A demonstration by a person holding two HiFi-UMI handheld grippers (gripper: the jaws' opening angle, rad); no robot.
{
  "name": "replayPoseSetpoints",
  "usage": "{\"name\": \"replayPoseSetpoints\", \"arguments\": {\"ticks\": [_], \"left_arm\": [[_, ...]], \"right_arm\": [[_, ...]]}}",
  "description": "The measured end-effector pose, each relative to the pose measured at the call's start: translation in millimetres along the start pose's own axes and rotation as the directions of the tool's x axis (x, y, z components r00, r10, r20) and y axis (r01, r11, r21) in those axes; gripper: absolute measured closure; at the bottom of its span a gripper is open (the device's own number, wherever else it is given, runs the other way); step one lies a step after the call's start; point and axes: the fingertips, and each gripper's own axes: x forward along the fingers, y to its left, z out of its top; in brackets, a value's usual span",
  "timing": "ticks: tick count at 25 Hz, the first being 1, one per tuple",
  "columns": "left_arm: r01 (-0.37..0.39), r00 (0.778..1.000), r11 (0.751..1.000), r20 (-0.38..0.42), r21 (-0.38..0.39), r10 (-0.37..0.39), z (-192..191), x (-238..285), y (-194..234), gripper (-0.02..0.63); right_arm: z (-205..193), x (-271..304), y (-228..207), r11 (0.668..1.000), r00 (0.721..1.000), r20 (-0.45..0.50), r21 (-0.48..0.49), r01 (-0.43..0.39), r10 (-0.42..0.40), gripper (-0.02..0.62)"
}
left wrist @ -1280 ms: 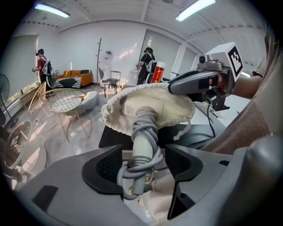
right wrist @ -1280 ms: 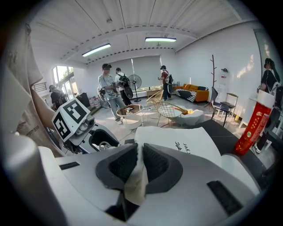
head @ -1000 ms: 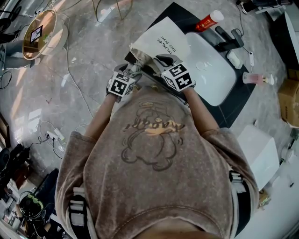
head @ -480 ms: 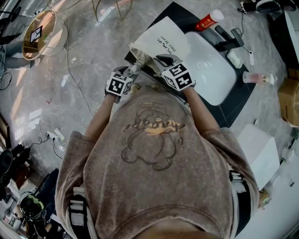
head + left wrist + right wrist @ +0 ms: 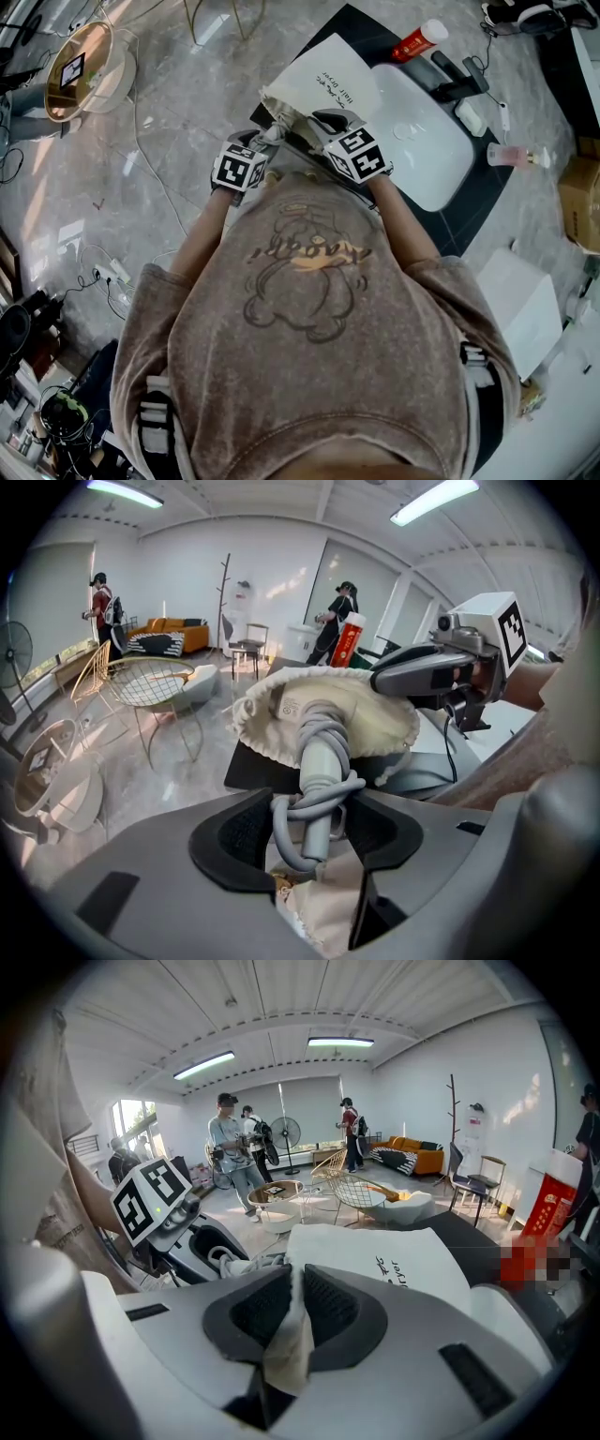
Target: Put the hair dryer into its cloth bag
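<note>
Broadly, one dark tabletop [image 5: 473,220] carries one white basin [image 5: 427,141] and one cloth bag [image 5: 323,80], which lies just beside the basin with its printed side up. One hair dryer [image 5: 323,761] sits partly in that bag: its head is inside the gathered mouth, and its grey handle sticks out toward the person. Two tools work at the mouth. The left tool [image 5: 314,829] has just been closing and clamps the handle, its pads pressing on the one cord [image 5: 298,808] wound around it. The right tool [image 5: 298,1302] is clenched on a fold of the bag's rim. Smaller, one red tube [image 5: 419,42] and one pink bottle [image 5: 511,157] rest near the basin. The head view gives the bag's whole spread, but the dryer can hardly be made out there. Only the left gripper view shows handle and cord plainly, and only the right gripper view shows the pinched cloth.
</note>
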Motion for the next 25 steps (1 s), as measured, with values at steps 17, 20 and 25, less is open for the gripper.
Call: {"name": "replayPoseSetpoints", "arguments": {"ticks": [17, 20, 25], "left_arm": [[-0.009, 0.999, 0.999, 0.041, -0.048, 0.011, 46, 16, -9, 0.371], [-0.010, 0.999, 0.999, 0.045, -0.053, 0.013, 54, 19, -10, 0.373], [-0.011, 0.998, 0.999, 0.054, -0.051, 0.014, 69, 28, -9, 0.373]], "right_arm": [[6, -1, 3, 1.000, 1.000, 0.006, -0.016, -0.007, 0.008, 0.548], [9, -1, 5, 1.000, 1.000, 0.008, -0.019, -0.008, 0.008, 0.548], [13, -1, 4, 1.000, 1.000, 0.011, -0.023, -0.009, 0.010, 0.548]]}}
